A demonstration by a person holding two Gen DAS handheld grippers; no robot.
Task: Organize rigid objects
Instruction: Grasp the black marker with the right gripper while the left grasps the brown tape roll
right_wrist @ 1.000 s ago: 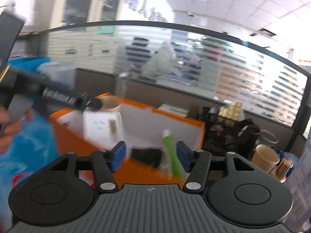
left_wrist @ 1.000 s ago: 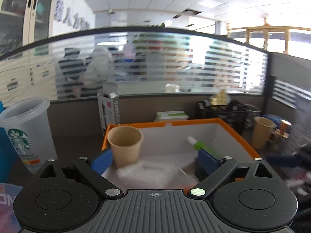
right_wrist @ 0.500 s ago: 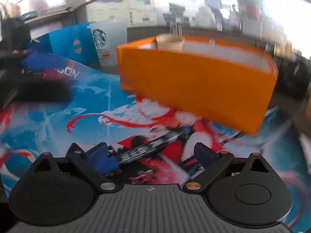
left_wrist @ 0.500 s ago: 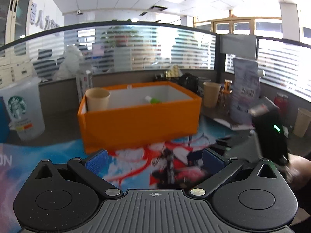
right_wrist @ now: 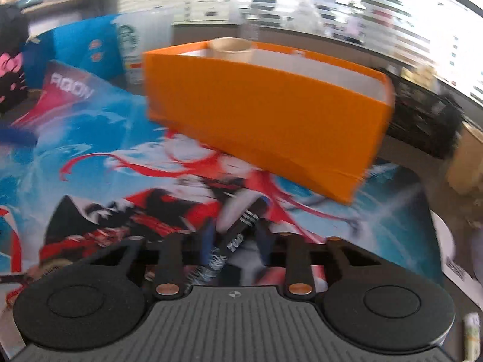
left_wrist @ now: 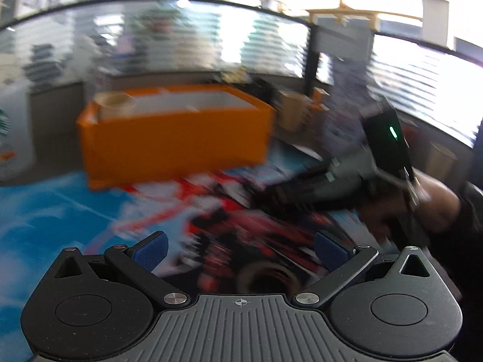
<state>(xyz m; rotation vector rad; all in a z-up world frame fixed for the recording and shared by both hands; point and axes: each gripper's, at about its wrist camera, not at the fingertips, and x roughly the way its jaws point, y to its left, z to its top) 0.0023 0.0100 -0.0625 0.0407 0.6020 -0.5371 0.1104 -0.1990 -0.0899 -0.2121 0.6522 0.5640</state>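
Printed desk mat (right_wrist: 99, 163), blue and red artwork, covers the tabletop. Clear plastic cup (right_wrist: 132, 48) with a green logo stands at the mat's far edge; black bag (right_wrist: 10, 69) with a pink bow print just left of it. Office behind: striped glass partition (left_wrist: 187, 39), motion-blurred.

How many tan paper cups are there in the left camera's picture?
3: the boxed cup inside the orange box, the middle cup right of it, the far cup at the right edge. Blur may hide others.
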